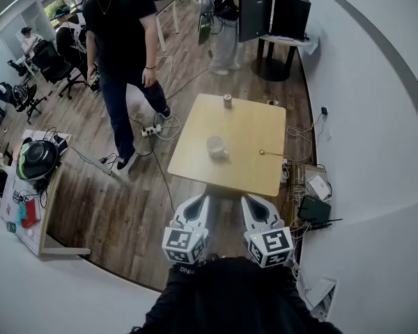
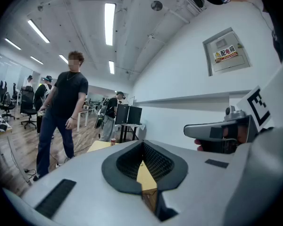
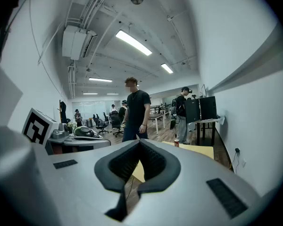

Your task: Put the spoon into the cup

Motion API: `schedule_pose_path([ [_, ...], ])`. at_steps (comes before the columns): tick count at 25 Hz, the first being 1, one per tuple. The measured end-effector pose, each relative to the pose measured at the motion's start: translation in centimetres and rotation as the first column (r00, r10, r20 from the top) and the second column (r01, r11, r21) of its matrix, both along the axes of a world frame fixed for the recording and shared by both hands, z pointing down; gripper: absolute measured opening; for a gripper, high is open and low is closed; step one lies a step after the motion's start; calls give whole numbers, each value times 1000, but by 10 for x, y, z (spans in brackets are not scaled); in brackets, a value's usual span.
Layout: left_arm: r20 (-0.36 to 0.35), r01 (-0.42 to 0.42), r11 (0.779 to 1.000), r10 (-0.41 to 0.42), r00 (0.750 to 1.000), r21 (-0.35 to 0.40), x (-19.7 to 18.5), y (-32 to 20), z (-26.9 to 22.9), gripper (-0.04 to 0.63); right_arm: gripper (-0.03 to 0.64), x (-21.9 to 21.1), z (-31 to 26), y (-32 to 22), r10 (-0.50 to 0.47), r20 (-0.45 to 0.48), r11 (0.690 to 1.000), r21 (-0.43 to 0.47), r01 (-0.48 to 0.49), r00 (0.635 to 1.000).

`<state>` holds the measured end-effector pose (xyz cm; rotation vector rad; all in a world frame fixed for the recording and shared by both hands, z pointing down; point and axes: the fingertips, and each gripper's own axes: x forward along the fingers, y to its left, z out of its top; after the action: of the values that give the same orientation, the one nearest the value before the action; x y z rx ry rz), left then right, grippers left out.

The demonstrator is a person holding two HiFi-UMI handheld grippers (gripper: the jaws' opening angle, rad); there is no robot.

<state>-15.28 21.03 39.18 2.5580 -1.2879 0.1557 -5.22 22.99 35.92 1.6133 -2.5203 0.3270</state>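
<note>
Tabletop [image 1: 242, 125] is carrying the spoon [image 1: 270, 153] apart from the cup [image 1: 216, 147], untouched. You are holding left tongs [image 1: 200, 200] and right tongs [image 1: 250, 200] closed, empty, short of it.

A: Where does the cup [image 1: 216, 147] sit?
B: Near the middle of the table [image 1: 247, 127]. The spoon [image 1: 270, 153] lies to its right, well apart, near the right edge.
A: And the can [image 1: 228, 101]?
B: At the far edge (behind the cup). The 2 grippers, left gripper [image 1: 199, 200] and right gripper [image 1: 251, 202], hang side by side before the near edge. A person [image 1: 122, 40] stands left of the table.
</note>
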Motion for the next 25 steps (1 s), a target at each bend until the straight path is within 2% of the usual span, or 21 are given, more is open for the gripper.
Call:
schedule_pose_path([
  [13, -7, 5, 1000, -5, 1000, -2, -11, -8, 6, 32, 21, -10, 4, -10, 7, 24, 1000, 8, -7, 1000],
  [25, -7, -18, 999, 17, 1000, -49, -34, 4, 28, 33, 21, -32, 28, 2, 43, 44, 998, -47, -41, 998],
])
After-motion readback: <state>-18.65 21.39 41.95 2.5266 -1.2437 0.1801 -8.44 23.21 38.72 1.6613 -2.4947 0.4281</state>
